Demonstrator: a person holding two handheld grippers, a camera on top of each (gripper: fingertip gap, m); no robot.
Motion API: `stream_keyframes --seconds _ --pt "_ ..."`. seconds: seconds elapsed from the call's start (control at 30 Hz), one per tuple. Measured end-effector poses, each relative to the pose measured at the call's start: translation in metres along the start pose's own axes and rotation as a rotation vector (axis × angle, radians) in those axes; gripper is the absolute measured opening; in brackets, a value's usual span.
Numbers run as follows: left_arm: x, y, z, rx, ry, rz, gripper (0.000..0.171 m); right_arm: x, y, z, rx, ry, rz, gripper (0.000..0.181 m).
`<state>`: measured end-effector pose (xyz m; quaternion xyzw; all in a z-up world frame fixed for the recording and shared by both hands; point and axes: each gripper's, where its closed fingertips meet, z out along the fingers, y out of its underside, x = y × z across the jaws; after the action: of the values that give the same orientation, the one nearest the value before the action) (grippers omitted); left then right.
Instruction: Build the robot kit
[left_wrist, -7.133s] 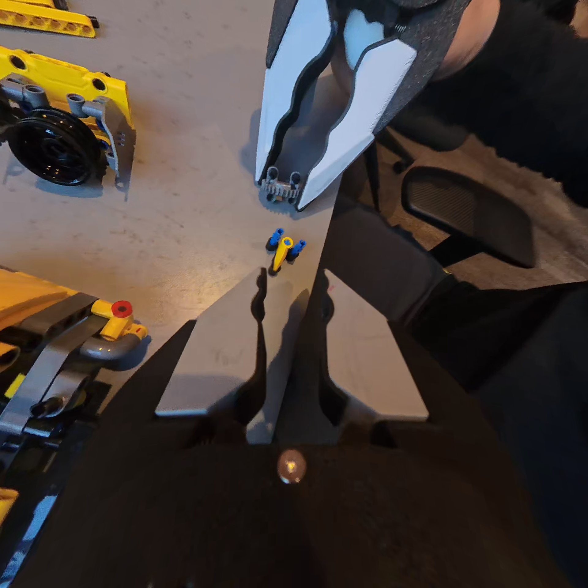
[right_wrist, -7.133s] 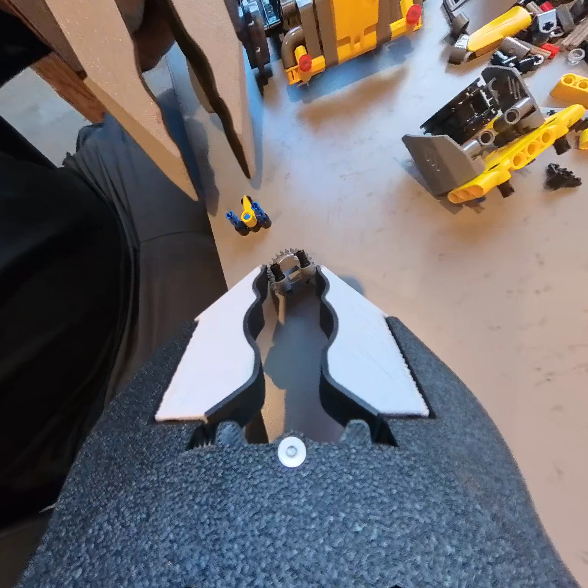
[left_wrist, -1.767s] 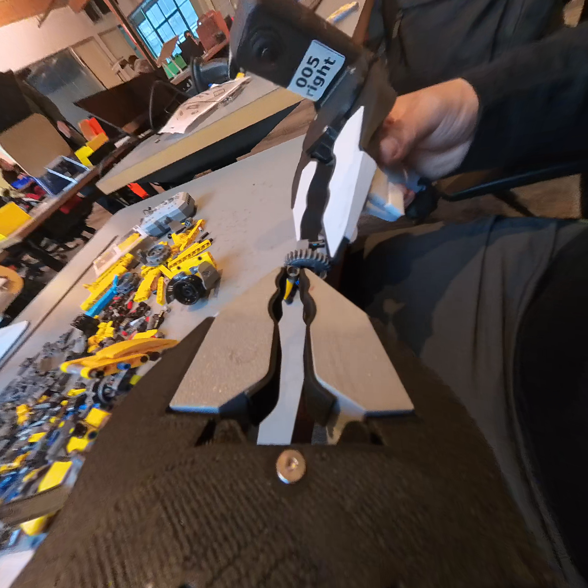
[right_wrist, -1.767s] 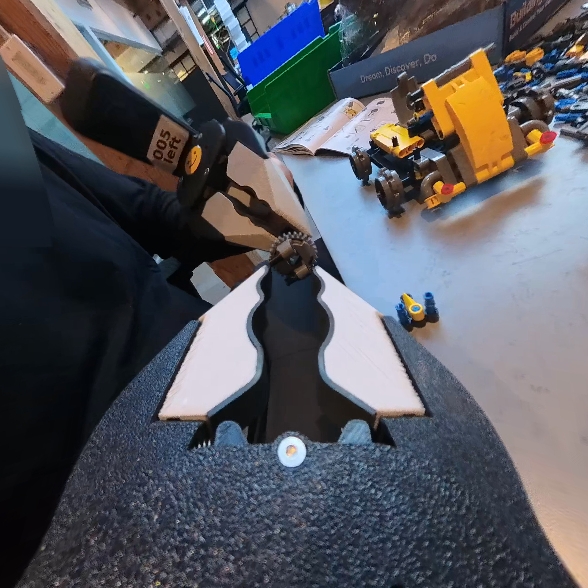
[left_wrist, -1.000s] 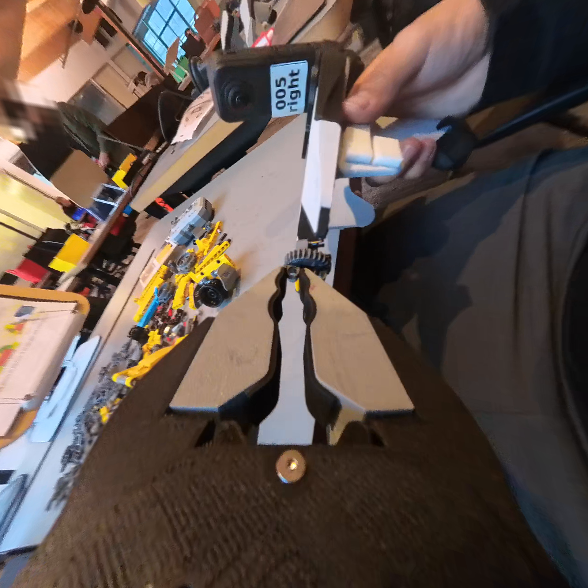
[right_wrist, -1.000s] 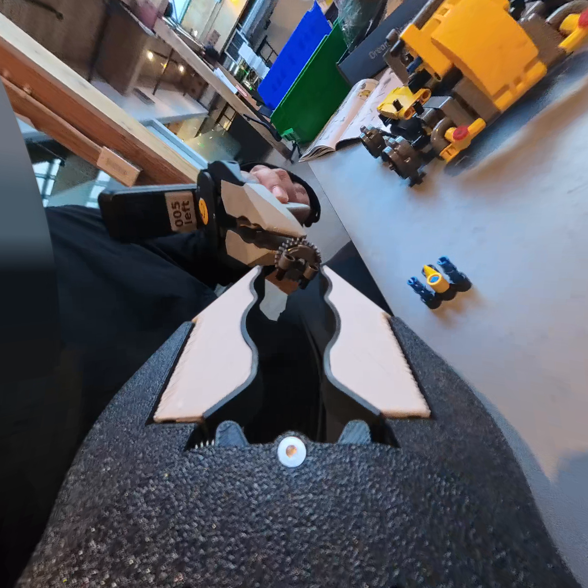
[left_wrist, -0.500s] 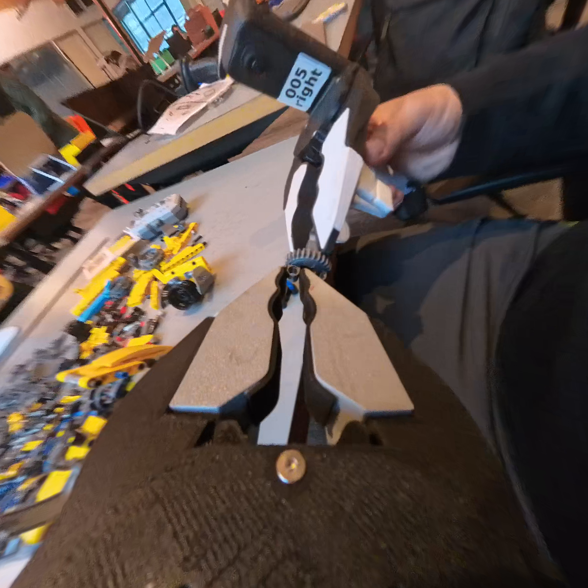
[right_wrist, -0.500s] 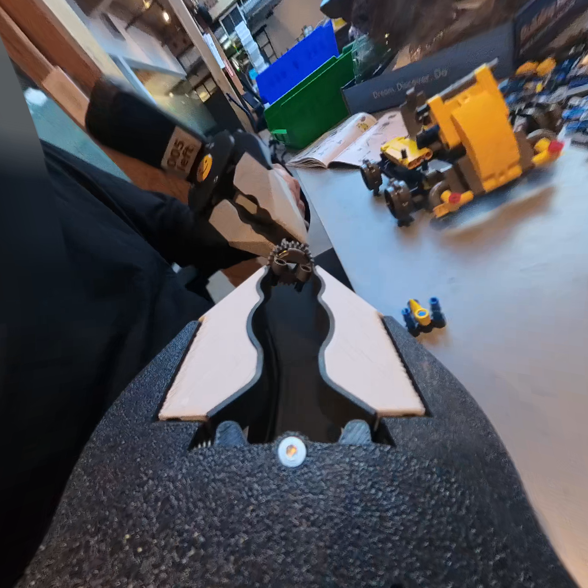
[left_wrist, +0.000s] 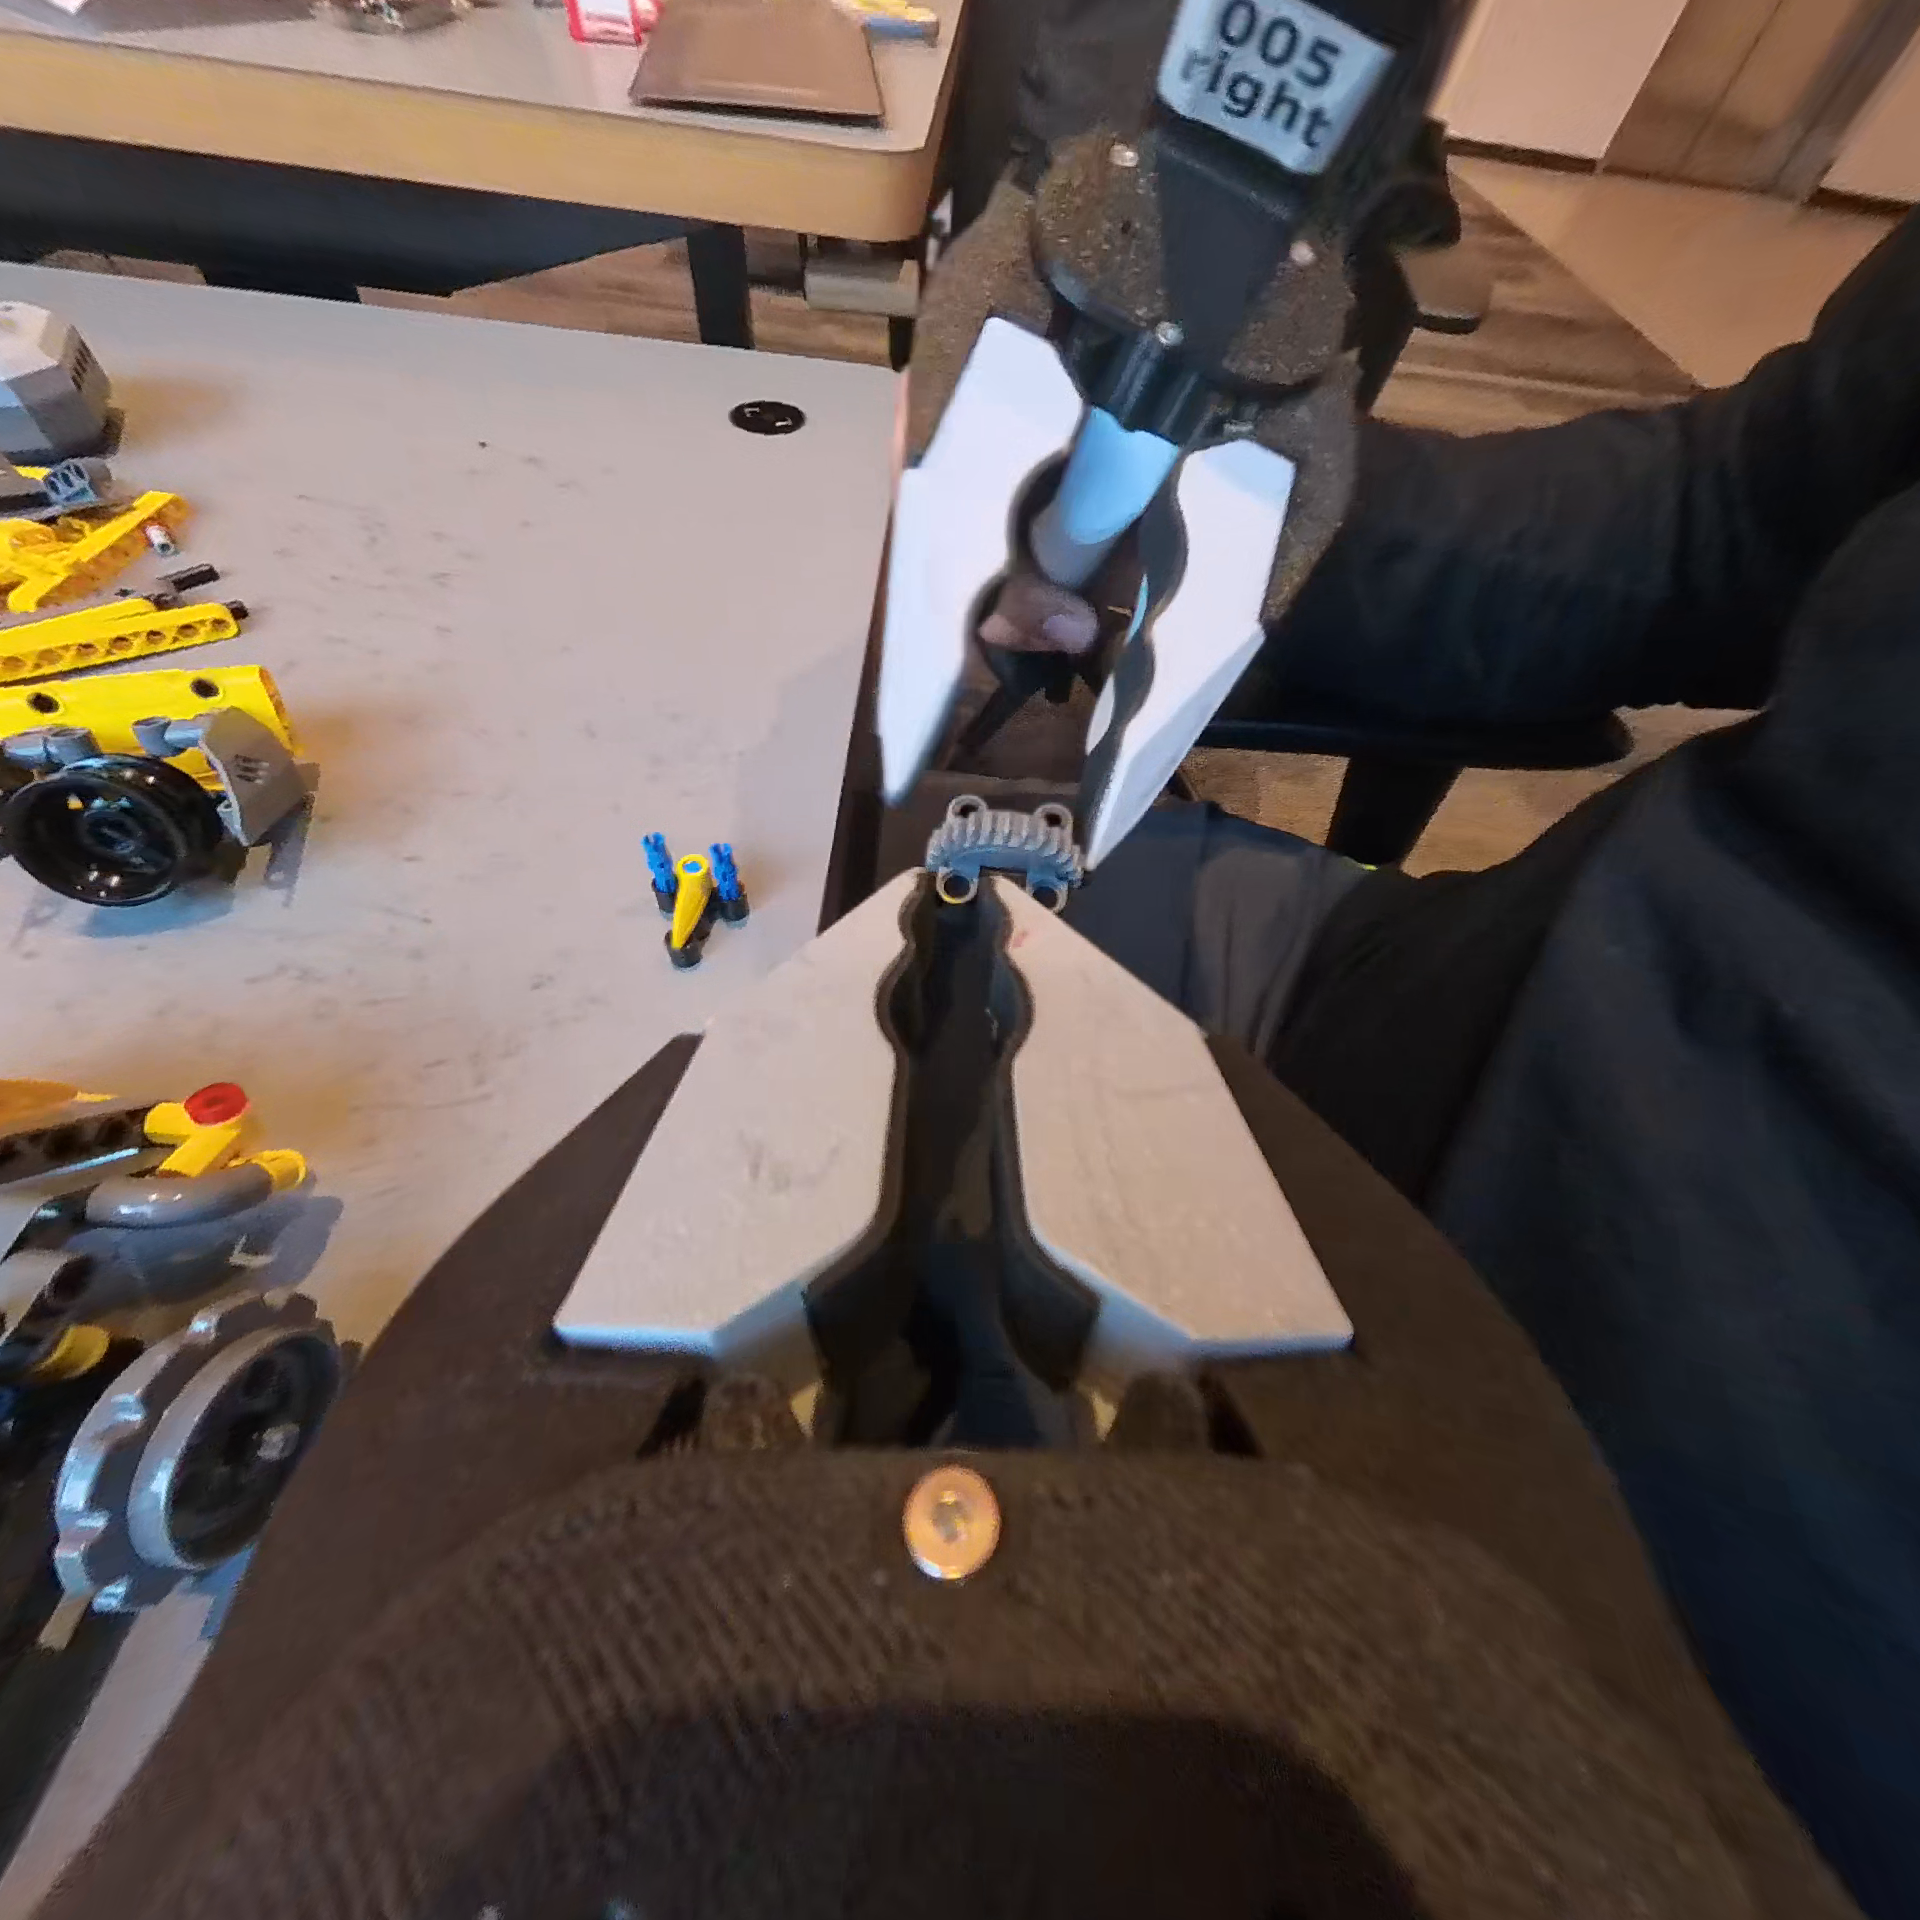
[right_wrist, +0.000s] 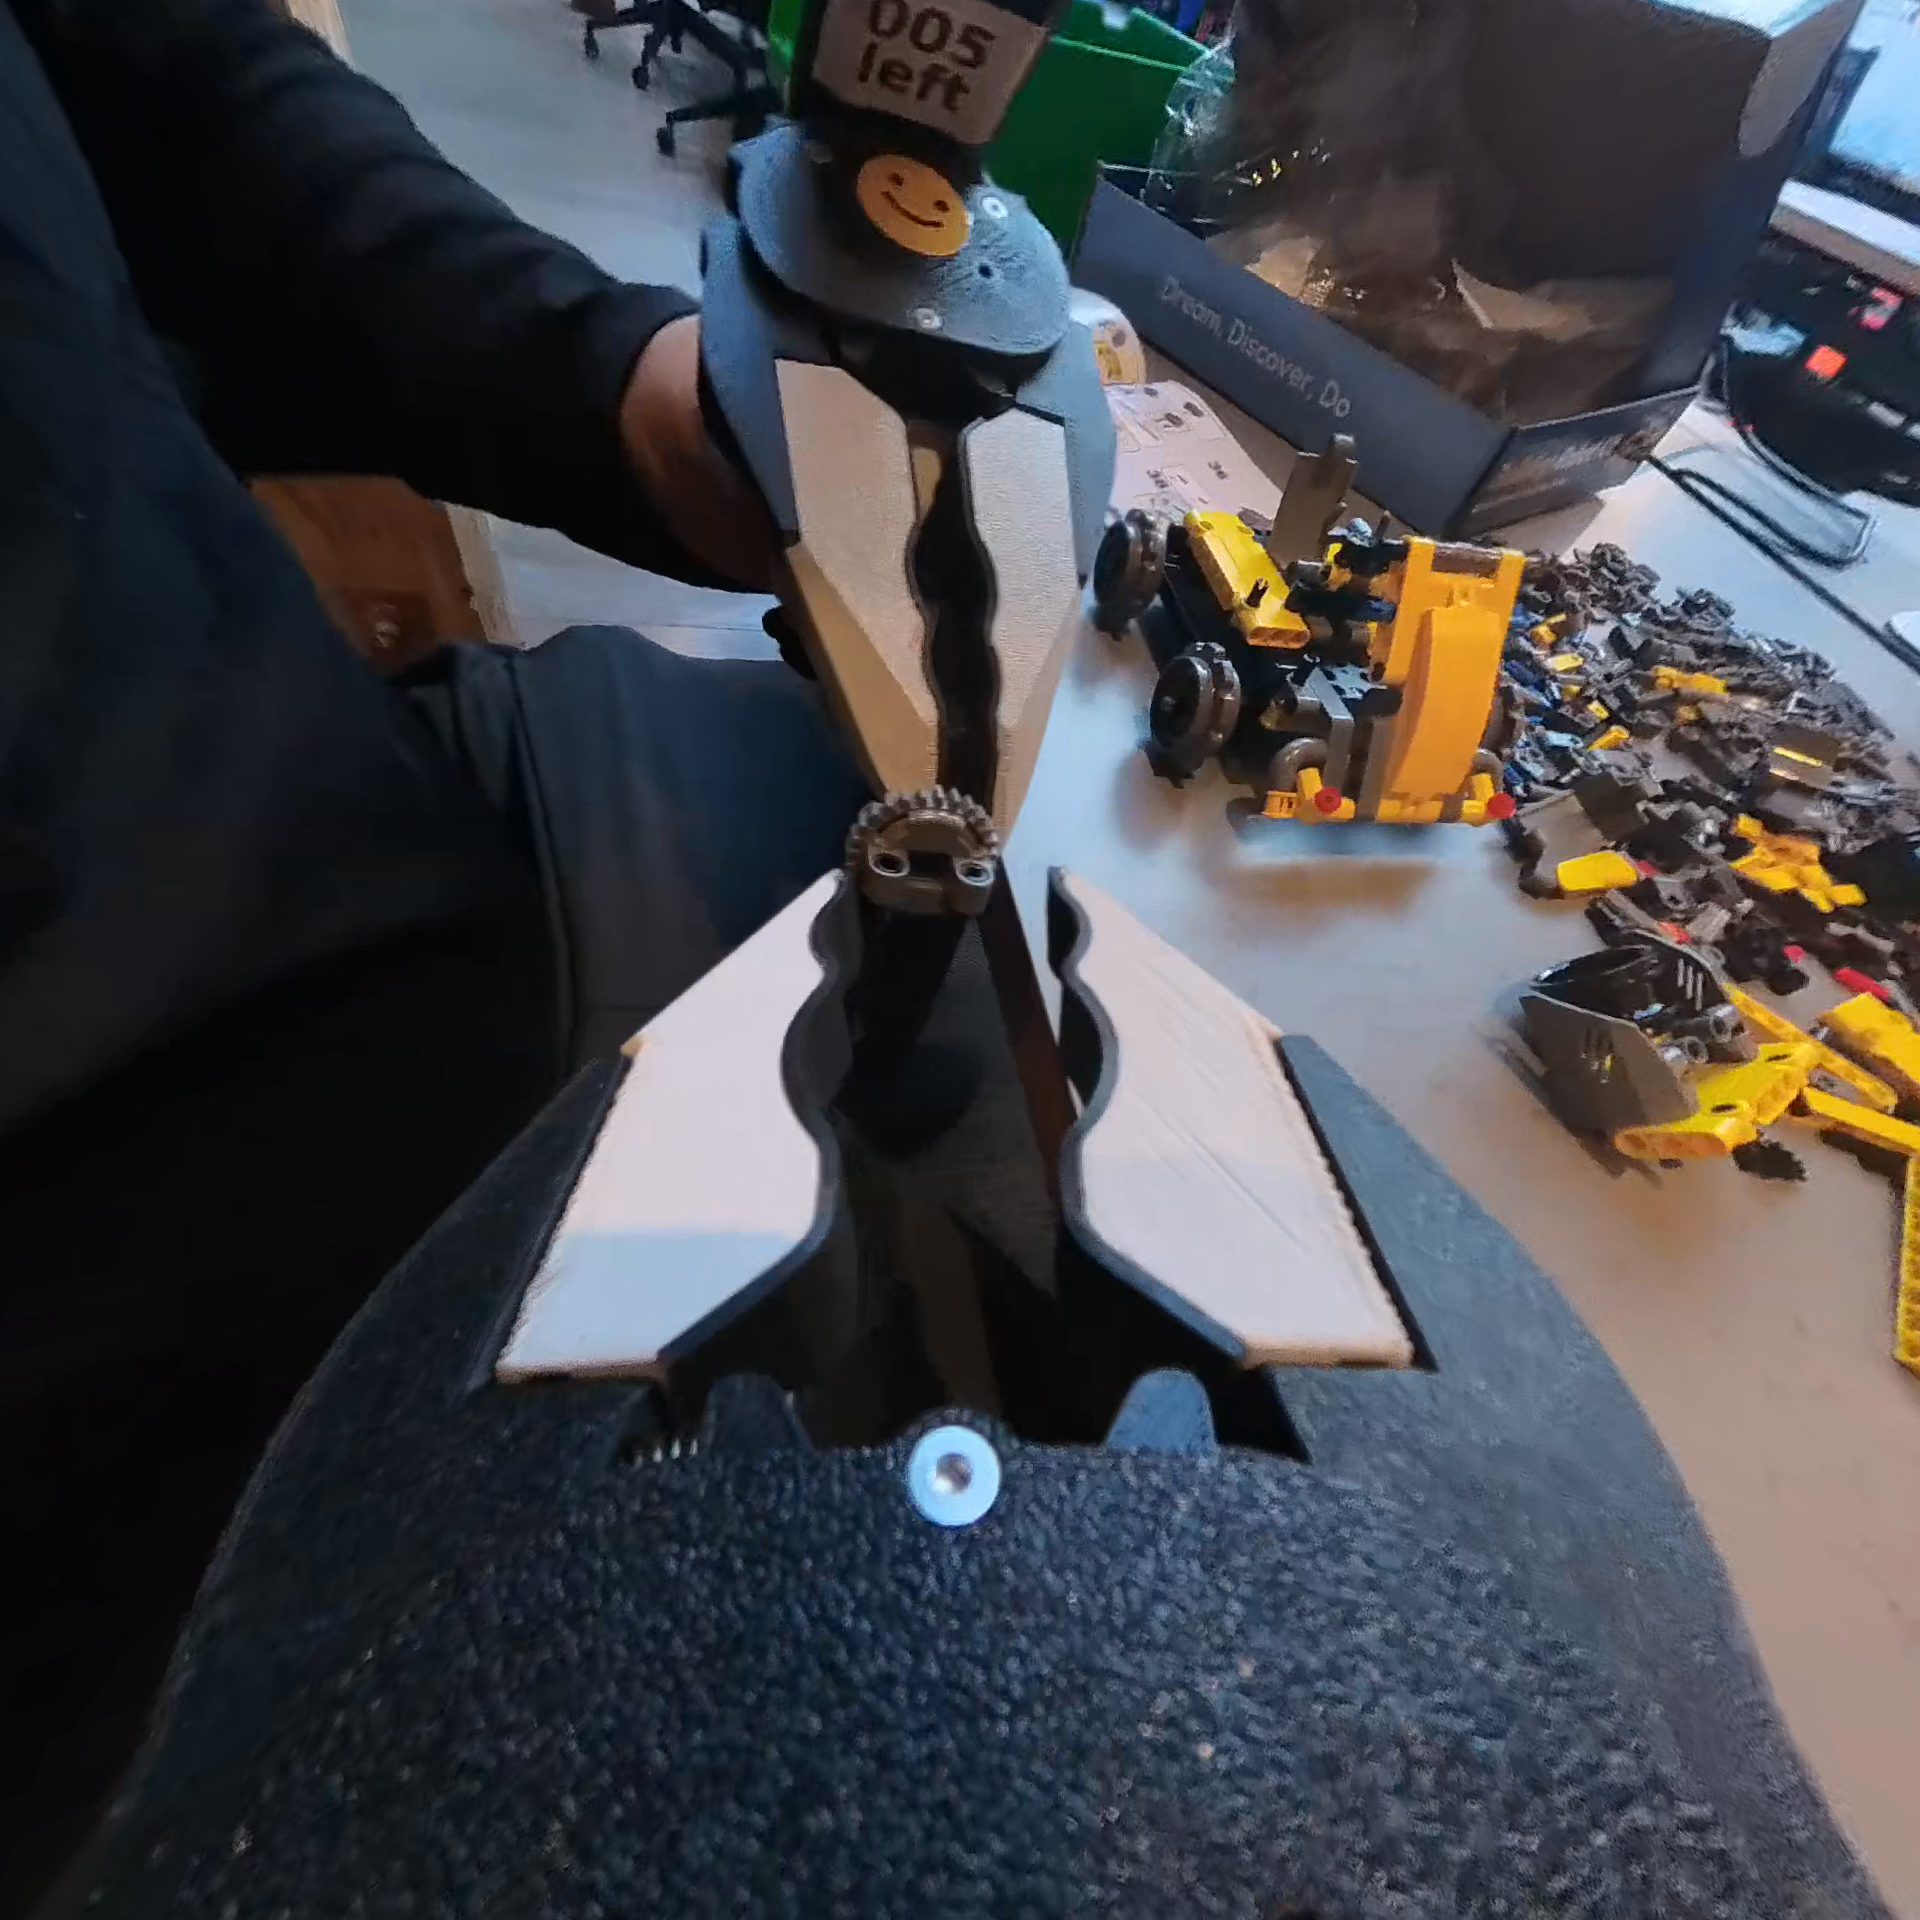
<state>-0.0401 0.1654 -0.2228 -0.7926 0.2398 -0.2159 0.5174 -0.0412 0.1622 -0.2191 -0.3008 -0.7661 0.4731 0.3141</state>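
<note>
My left tool (left_wrist: 961, 883) clamps the gear piece (left_wrist: 1004, 843), long axis crosswise, teeth toward my spread right tool (right_wrist: 940, 883) facing it.

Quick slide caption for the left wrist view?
Left claw pinches the grey gear piece as the open right claw backs off.

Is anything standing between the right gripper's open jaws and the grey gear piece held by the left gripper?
Nothing visible does. The grey gear piece sits right at the tips of the right gripper, close to one finger, while the left gripper pinches it from the opposite side.
</note>
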Motion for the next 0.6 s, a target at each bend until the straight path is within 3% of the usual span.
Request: stream_keyframes --seconds 0.1,0.17,0.37,0.6 --pt "0.000 -0.001 0.000 -0.007 -0.020 0.025 0.006 -0.003 -0.005 -0.002 0.022 -0.034 0.043 0.052" --pt "-0.001 0.002 0.002 -0.026 -0.040 0.053 0.006 -0.008 -0.010 0.000 0.040 -0.064 0.064 0.053" --pt "0.006 0.001 0.004 -0.027 -0.029 0.090 0.006 -0.010 0.000 0.008 -0.023 -0.045 0.039 0.033" --pt "0.000 0.003 0.004 -0.022 -0.030 0.040 0.006 -0.007 0.003 0.009 -0.042 -0.019 0.016 0.029"
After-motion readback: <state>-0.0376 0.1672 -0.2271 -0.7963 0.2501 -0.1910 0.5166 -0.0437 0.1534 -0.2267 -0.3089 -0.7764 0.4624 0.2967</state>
